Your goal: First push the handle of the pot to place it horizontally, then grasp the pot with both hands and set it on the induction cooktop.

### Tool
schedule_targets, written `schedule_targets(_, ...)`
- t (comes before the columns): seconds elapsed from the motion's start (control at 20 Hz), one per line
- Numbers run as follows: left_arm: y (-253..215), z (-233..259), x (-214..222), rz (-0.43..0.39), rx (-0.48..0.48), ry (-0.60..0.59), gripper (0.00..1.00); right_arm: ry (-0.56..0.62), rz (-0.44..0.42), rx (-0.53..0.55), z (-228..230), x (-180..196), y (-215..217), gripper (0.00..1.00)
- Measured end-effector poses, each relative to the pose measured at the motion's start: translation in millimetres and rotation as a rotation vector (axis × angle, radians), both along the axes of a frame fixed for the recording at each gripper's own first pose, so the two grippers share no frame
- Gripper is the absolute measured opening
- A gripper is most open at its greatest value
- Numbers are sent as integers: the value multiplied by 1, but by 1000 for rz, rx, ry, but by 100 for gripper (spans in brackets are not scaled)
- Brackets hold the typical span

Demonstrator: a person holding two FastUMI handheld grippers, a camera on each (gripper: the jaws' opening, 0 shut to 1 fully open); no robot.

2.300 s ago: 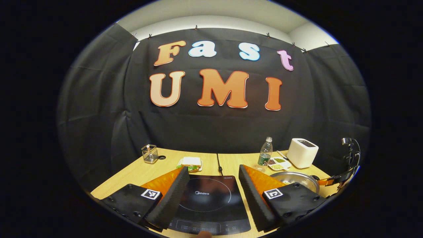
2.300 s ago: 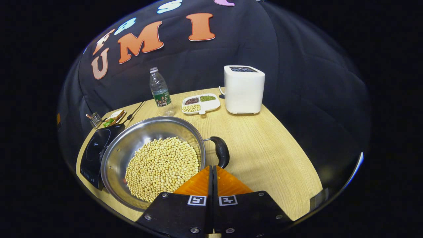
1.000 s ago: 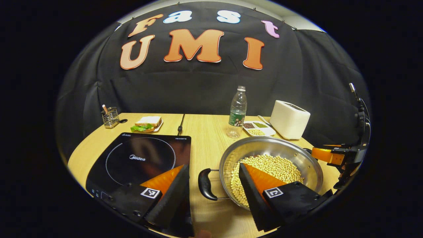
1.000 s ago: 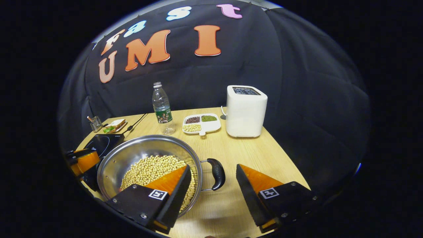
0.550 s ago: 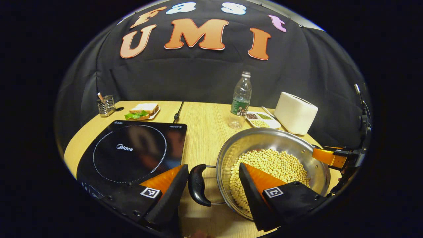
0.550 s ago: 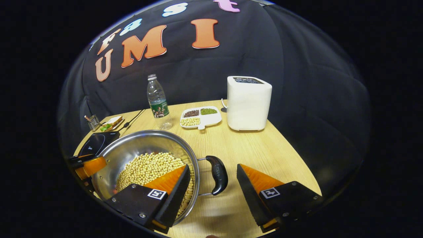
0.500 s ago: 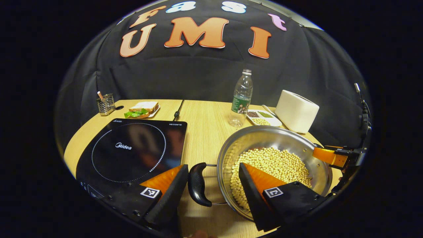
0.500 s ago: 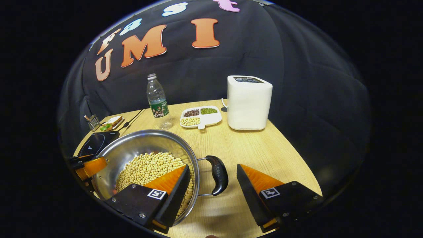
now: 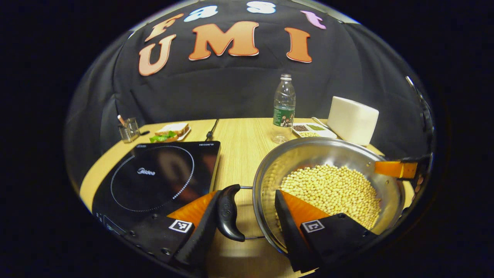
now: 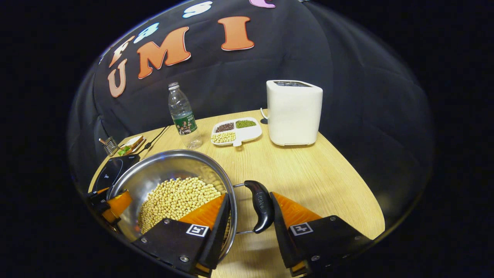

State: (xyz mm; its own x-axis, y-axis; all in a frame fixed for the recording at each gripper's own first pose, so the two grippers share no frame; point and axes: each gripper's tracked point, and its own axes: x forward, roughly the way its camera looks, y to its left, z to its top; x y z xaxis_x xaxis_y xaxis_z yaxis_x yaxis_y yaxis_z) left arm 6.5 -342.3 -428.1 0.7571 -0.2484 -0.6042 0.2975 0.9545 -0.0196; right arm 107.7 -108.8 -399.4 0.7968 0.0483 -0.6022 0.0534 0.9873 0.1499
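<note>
Light wooden table (image 9: 239, 139) – seam down the middle, black cloth wall (image 9: 231, 92) behind, creased.

Silver pot (image 9: 308, 154) of pale yellow beans (image 9: 332, 189), black handles, black cooktop (image 9: 154, 177).

Staged kitchen corner inside a recording booth: wooden table (image 10: 316, 173) backed by black cloth, laid out with induction cooktop (image 9: 162, 175), white toaster (image 10: 294, 112), water bottle (image 10: 182, 116), divided dish of beans (image 10: 236, 132), plated sandwich (image 9: 170, 131) and utensil holder (image 9: 128, 130).
</note>
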Motion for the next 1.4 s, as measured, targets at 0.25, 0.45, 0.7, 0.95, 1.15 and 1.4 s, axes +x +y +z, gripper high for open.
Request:
schedule_targets(0.25,7,-8,0,46,56,85,74,0,1,2,0,-1,0,54)
schedule_targets(0.45,7,-5,-2,71,-2,131,67,3,-22,30,2,-2,-1,44)
schedule_targets(0.7,5,-9,-12,66,-76,237,57,-2,-50,31,13,-13,-4,45)
schedule_targets(0.95,15,16,-17,55,-88,215,62,-11,-71,50,33,-26,-4,41)
schedule_targets(1.15,32,40,-11,58,-105,196,59,-45,-73,48,64,-31,14,45)
schedule_targets(1.4,67,74,-3,69,-106,164,59,-79,-59,53,95,-32,47,45)
